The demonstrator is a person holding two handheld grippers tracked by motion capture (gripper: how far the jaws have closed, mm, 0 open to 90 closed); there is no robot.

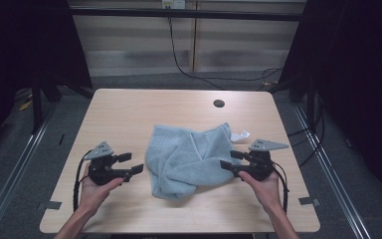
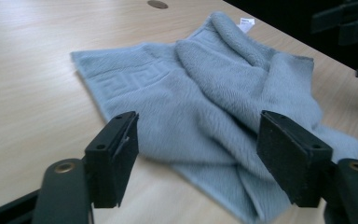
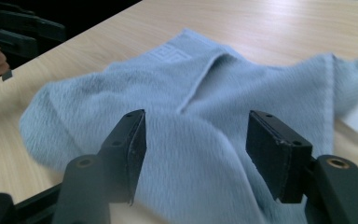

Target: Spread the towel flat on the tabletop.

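**Towel job hasn't really started yet**

So there's a blue-grey towel lying crumpled in the middle of the wooden table, nearer the front edge, with its white tag sticking out at the far right corner. One layer is flopped loosely over another and nothing is squared up.

The left gripper sits just off the towel's left edge, jaws wide apart and empty. The right gripper is at the towel's right edge, also wide open, with cloth showing between its jaws in the right gripper view, but it isn't pinching anything.

My guess is it's a fold or a flatten, and basically all of it is left: grab the corners, spread it out, then tidy.
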